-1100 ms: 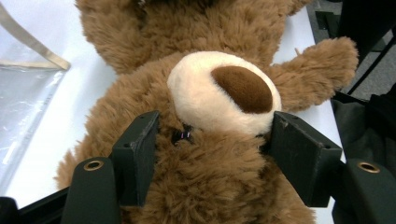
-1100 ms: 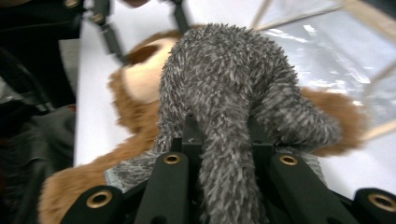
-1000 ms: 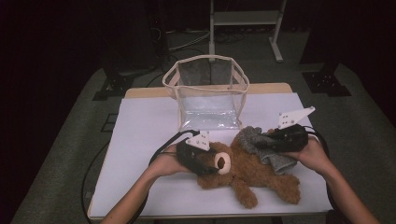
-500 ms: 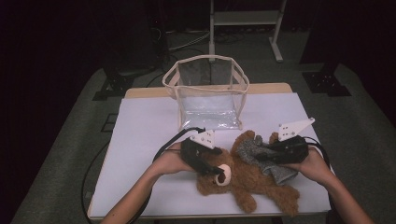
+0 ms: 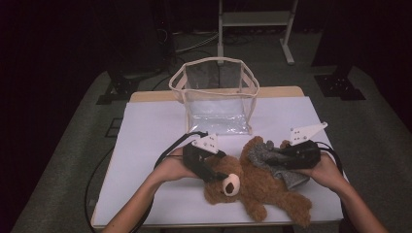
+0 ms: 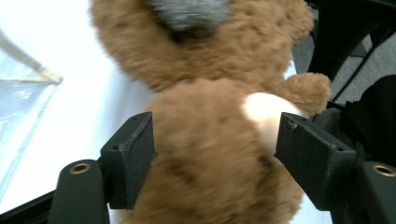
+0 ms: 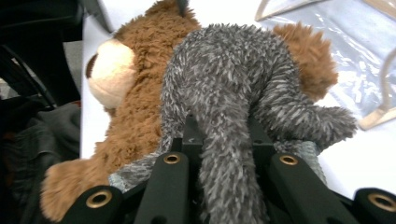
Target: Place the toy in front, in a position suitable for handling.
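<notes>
A brown teddy bear (image 5: 257,189) lies on its back on the white table (image 5: 150,136), head to the left. My left gripper (image 5: 221,175) straddles its head (image 6: 210,154). Its jaws have just been opening, and both pads (image 6: 135,154) still touch the fur, the other one beside the cream muzzle (image 6: 261,112). My right gripper (image 5: 265,158) is shut on a grey fuzzy garment (image 7: 224,84), which is draped over the bear's chest (image 7: 135,93). The rest of that garment (image 5: 291,177) lies under my right hand.
A clear plastic bag with beige trim (image 5: 216,99) stands open behind the bear; it also lies at the left of the left gripper view (image 6: 18,102). Black cables run off the table's left side. The bear's legs reach near the front edge.
The bear's head has shifted a little towards the near edge with my left gripper on it. My right gripper has sunk slightly with the grey garment.
</notes>
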